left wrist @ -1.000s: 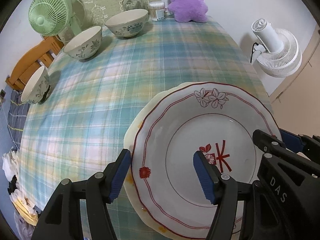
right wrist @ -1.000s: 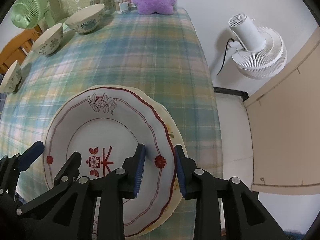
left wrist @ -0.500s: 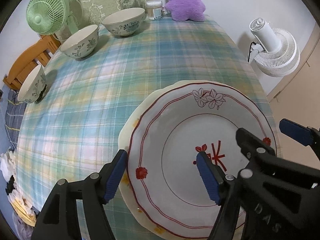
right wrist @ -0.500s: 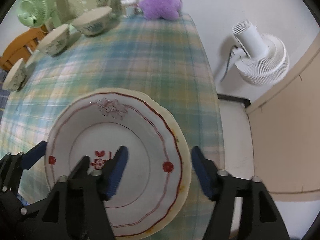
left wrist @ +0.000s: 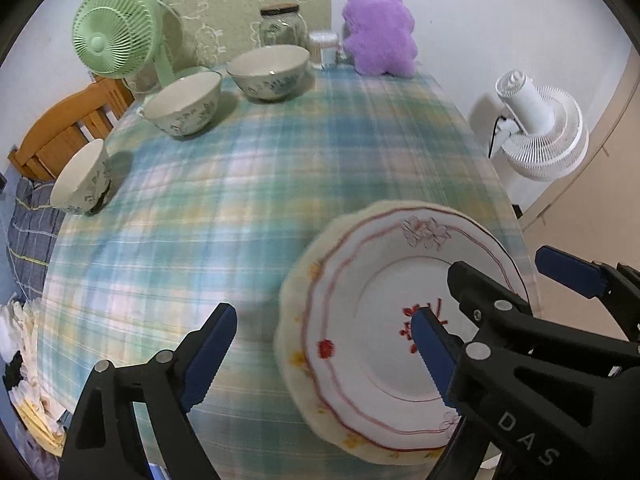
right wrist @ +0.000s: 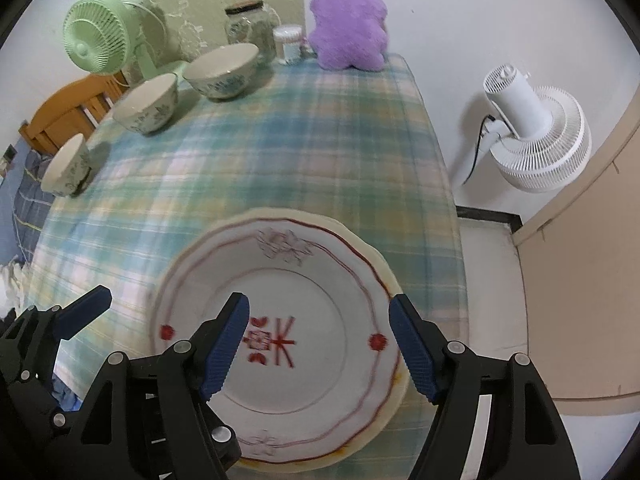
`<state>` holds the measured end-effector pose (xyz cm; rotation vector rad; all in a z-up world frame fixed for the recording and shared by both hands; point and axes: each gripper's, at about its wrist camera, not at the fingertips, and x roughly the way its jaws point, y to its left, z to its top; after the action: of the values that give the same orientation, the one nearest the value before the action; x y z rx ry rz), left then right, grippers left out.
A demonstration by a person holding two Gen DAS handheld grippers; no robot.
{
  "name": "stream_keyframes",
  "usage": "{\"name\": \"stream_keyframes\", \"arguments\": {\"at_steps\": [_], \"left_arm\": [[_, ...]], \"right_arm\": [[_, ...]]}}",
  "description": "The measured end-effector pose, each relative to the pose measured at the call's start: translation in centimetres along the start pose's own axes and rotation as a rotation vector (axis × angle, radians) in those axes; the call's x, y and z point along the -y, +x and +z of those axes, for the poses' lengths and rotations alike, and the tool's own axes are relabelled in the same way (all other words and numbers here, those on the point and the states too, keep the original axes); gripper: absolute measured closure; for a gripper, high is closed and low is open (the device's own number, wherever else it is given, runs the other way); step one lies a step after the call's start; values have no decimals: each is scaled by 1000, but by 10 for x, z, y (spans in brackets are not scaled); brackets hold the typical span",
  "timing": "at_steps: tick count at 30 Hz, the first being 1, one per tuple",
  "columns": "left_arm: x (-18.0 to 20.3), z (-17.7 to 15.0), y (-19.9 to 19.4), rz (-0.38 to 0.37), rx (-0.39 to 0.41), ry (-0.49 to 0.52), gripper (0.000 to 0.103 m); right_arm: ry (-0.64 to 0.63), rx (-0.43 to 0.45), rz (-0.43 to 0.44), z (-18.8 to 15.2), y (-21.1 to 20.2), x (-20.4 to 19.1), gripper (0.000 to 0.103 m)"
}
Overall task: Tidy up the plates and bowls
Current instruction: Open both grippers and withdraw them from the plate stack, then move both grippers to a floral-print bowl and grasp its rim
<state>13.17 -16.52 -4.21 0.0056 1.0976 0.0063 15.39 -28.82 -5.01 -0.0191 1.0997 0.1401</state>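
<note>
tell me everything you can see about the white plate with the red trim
The white plate with the red scalloped trim looks like glazed ceramic, with a wavy red line near the rim, outlined flowers at its far and near edges, red rosettes at left and right, and a red motif at the centre. It lies flat, face up, on a larger cream plate with yellow flowers, at the near right end of the plaid tablecloth. Both open grippers, left gripper and right gripper, hover above without touching it.

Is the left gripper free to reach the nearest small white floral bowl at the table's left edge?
Probably yes: the left gripper holds nothing, its jaws are opening, and only bare plaid tablecloth lies before the small white floral bowl.
</note>
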Motion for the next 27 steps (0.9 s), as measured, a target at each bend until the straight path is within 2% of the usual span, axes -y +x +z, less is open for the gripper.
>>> {"name": "stream_keyframes", "arguments": {"at_steps": [9, 17, 22, 27], "left_arm": [[-72, 2, -8, -37, 22, 1, 16], [-158, 10, -11, -88, 34, 84, 19], [-204, 21, -14, -73, 56, 84, 22], [-243, 31, -14, -41, 86, 42, 24]], "right_arm": [[38, 38, -43, 5, -11, -66, 27], [123, 47, -44, 11, -13, -142, 27], [166, 71, -54, 22, -11, -190, 27], [138, 90, -38, 40, -11, -231, 27]]}}
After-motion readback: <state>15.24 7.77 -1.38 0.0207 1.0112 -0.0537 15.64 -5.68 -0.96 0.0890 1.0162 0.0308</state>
